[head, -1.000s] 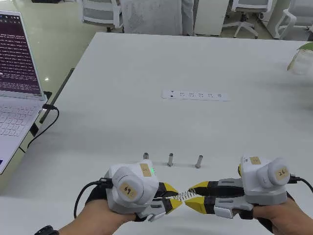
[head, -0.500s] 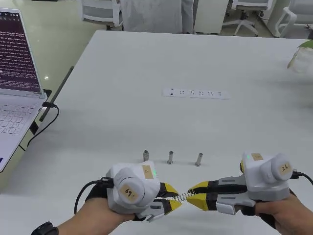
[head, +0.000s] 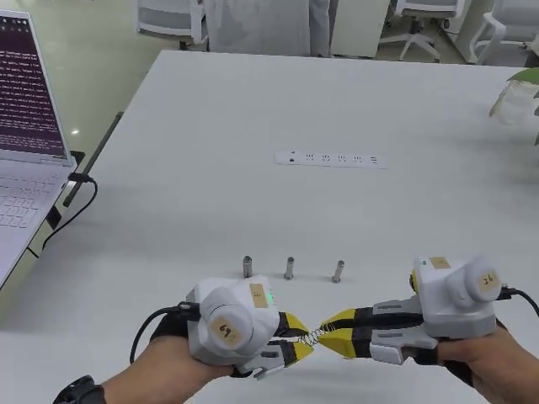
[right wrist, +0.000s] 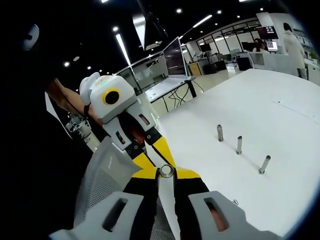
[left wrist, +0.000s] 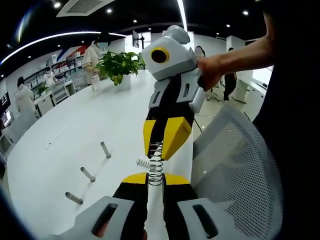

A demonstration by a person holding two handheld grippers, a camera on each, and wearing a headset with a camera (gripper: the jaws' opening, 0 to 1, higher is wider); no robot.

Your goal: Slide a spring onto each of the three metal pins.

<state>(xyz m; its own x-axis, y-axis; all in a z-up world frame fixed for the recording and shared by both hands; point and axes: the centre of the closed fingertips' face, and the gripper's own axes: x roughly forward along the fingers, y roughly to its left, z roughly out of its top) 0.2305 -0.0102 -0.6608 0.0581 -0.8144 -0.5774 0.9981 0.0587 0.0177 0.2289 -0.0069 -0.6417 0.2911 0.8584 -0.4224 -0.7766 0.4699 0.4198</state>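
While left claw (head: 303,342) pinches spring (head: 317,335), right claw (head: 332,332) does.

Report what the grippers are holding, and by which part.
One spring, shared by both. The left gripper pinches one end and the right gripper pinches the opposite end. The coil's middle spans the gap between them, ungripped.

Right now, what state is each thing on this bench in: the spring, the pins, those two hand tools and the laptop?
spring: held in the air between both grippers, gripped at each end.
left gripper: shut on the spring.
right gripper: shut on the spring.
left pin: upright, already wearing a spring.
middle pin: upright, bare.
right pin: upright, bare.
laptop: open, screen lit.
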